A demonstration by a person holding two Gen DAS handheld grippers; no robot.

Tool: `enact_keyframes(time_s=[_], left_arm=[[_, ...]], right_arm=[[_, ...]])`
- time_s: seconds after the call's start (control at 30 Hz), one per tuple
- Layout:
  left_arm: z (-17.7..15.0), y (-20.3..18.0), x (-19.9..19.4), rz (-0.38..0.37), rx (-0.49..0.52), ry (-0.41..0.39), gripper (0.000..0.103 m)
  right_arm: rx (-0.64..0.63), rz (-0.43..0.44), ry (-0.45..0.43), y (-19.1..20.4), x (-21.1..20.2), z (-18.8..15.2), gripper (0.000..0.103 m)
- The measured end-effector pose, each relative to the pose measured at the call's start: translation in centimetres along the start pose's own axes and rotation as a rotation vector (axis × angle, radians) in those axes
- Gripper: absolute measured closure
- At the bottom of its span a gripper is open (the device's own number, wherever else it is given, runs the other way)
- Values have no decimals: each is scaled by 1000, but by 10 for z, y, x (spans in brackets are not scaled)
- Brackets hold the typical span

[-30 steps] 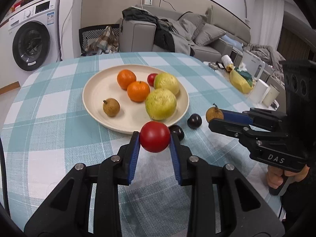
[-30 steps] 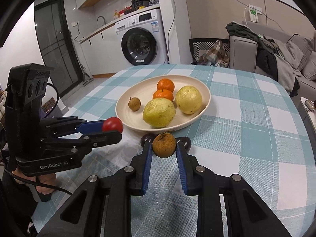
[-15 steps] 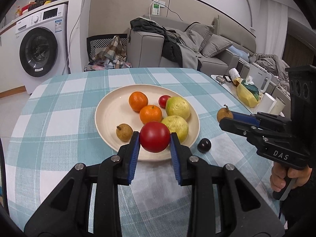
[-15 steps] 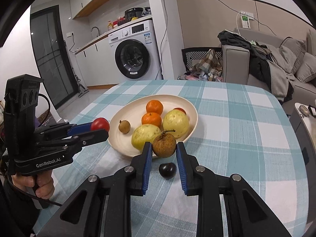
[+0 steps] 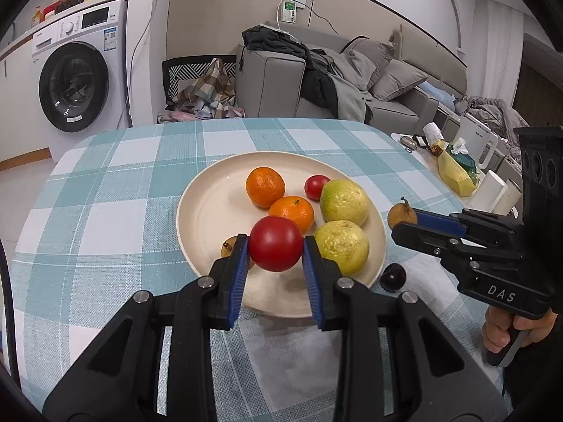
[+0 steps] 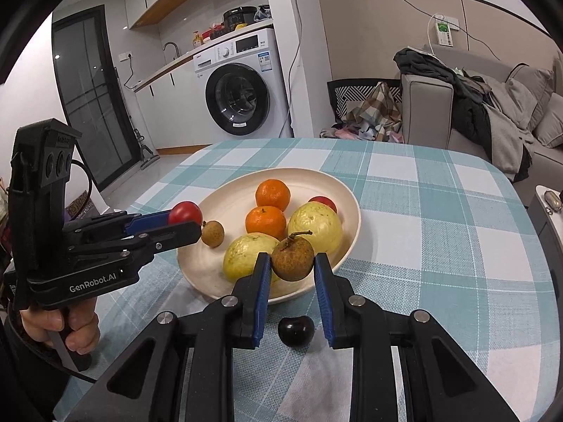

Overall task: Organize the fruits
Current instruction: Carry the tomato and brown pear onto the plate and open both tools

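A cream plate (image 5: 211, 211) (image 6: 197, 263) on the checked table holds two oranges (image 5: 265, 187), two yellow-green guavas (image 5: 344, 202), a small red tomato (image 5: 315, 186) and a brown longan (image 6: 212, 233). My left gripper (image 5: 275, 249) is shut on a red tomato (image 5: 276, 243) and holds it above the plate's near rim. My right gripper (image 6: 292, 263) is shut on a brown longan with a stem (image 6: 292, 259), above the plate's near edge. A dark cherry (image 6: 296, 330) lies on the cloth below it.
A side table (image 5: 457, 172) with a yellow bag, a kettle and cups stands to the right of the table. A sofa (image 5: 352, 84) and a washing machine (image 5: 77, 81) stand beyond the far edge.
Both grippers have risen and moved toward the plate with their fruits. The left one now hangs over the plate's near rim; the right one has lifted the longan off the cloth.
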State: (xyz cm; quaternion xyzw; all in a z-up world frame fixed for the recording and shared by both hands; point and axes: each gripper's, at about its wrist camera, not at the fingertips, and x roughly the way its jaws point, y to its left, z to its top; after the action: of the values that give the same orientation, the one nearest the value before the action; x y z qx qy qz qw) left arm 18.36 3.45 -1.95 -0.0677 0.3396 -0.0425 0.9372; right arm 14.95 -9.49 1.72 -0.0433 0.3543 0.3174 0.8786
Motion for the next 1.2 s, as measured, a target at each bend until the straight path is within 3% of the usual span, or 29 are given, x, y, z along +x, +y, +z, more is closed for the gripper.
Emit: enact_keyframes(time_s=[0.47, 1.07, 1.1, 1.2], left_arm=[[-7, -2, 24, 22, 23, 37, 76], [-7, -8, 28, 42, 51, 55, 76], [-7, -8, 27, 51, 48, 51, 76], [-8, -6, 24, 51, 34, 40, 74]], right_arm=[[21, 14, 30, -9, 20, 0, 77], [46, -16, 51, -13, 26, 1, 77], [49, -24, 47, -13, 26, 0, 76], [47, -46, 29, -15, 21, 0, 61]])
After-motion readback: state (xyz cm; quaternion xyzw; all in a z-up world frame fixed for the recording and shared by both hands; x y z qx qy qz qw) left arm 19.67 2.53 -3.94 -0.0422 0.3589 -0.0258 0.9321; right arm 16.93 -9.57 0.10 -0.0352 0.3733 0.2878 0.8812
